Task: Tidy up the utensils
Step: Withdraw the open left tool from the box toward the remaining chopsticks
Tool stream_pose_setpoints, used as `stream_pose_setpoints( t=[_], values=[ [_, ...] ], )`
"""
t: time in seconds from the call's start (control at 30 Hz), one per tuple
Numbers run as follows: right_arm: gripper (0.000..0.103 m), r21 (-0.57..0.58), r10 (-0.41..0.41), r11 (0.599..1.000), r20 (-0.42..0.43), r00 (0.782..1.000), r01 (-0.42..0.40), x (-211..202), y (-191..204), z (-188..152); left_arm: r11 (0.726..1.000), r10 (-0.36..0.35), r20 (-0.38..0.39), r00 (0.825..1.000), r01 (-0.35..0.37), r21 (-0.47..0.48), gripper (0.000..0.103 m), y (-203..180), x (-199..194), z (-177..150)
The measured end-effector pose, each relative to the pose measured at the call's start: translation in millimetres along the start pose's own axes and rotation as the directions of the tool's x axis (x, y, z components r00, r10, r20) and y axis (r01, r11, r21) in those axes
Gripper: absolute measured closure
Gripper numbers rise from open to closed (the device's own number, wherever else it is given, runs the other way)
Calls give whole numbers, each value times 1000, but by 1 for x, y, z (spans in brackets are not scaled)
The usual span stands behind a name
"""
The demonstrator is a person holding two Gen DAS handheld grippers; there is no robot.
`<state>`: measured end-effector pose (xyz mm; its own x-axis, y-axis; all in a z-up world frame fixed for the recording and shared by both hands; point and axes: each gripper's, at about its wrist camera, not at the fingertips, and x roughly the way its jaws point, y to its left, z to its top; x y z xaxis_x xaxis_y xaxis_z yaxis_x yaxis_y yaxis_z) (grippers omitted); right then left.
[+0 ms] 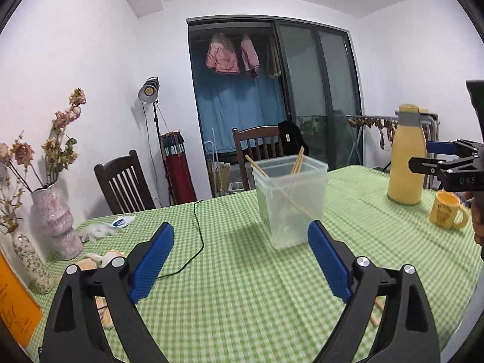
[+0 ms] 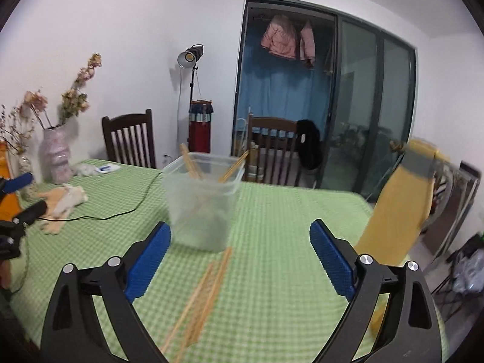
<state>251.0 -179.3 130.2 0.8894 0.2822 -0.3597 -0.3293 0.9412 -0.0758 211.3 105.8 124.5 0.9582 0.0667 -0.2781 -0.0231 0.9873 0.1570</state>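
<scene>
Big green-checked worktop (image 2: 272, 272) fills both views. On it, at twelve o'clock from the left tongs (image 1: 240, 260), stands the clear plastic tub (image 1: 292, 202), upright, with a few chopsticks (image 1: 298, 160) leaning inside, tips poking over the rim. Out at two o'clock sits the tall yellow flask (image 1: 405, 163), and just beside it a yellow mug (image 1: 447, 213). At nine o'clock, a pink vase (image 1: 56, 217) of dried flowers near the worktop's edge. A thin black cable (image 1: 198, 242) snakes across the cloth. Over to the right tongs (image 2: 240, 260): spread wide, holding nothing, and between the two blue pads a bunch of loose chopsticks (image 2: 202, 290) lies flat on the cloth, pointing toward the tub at twelve o'clock. The left tongs are spread wide too, empty.
</scene>
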Motion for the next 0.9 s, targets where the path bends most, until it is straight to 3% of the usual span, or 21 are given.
stream_pose_setpoints(
  t=[0.1,0.27,0.53,0.73,0.9],
  values=[
    [14,17,-18,1000,14,1000,18,-13,7,-22,1000,5,13,1000,-5,-2,15,-11,-14,-17],
    [12,-19,-116,993,32,993,117,-31,22,-59,998,-53,21,998,54,-43,14,-28,-35,-44],
    [8,-58,-174,983,21,984,175,-59,42,-110,985,-138,-25,990,135,-111,13,-54,-62,-100],
    [8,-40,-187,981,13,982,188,-77,51,-148,983,-153,-87,984,143,-118,13,-63,-75,-138],
    [8,-24,-162,987,-47,986,161,-85,62,-176,984,-142,-121,982,127,-122,13,-64,-81,-153]
  ],
)
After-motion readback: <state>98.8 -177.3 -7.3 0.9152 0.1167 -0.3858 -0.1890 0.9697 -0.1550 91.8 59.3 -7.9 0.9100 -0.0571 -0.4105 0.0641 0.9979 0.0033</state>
